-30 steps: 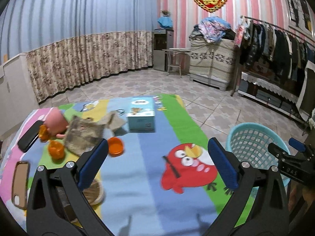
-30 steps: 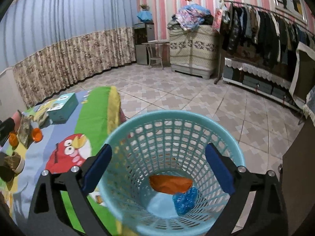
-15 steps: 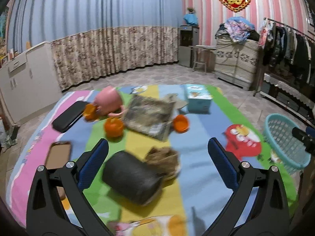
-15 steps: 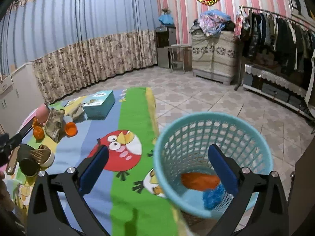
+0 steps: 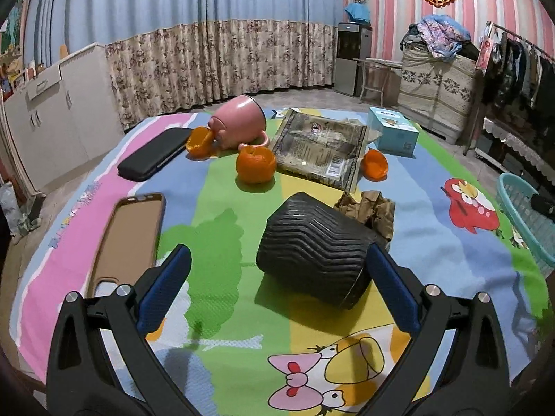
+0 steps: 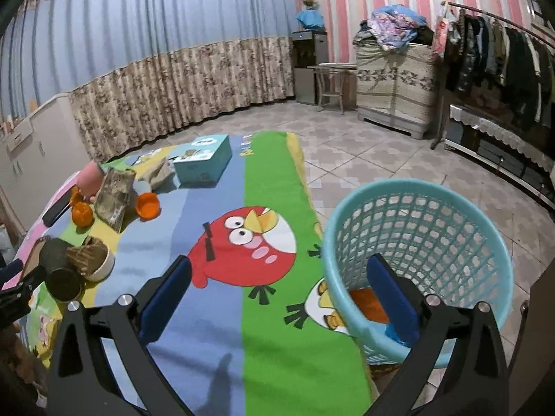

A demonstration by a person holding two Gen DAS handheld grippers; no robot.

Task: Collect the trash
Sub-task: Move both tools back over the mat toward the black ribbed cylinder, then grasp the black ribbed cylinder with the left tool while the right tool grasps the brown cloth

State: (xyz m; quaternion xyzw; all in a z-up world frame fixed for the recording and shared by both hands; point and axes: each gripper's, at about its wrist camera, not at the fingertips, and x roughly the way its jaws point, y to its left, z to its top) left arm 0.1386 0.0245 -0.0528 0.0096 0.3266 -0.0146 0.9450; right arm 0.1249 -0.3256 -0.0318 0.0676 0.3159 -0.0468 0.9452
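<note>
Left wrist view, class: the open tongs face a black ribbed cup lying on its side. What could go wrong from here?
1. The black ribbed cup lies on its side; a nudge from the left tongs may roll it.
2. Crumpled brown paper sits at its mouth and could spill out.
3. The phone case lies close by and might be bumped.

The left gripper (image 5: 277, 284) hangs wide open over bare cloth on the desk (image 5: 222, 242), with the tipped black cup (image 5: 314, 251) blocking its 1 o'clock and crumpled paper (image 5: 369, 208) just behind. A phone case (image 5: 128, 239) lies at 10 o'clock. Ahead of the right gripper (image 6: 277, 294), the cartoon cloth is bare; the basket (image 6: 419, 253) stands at 2 o'clock.
</note>
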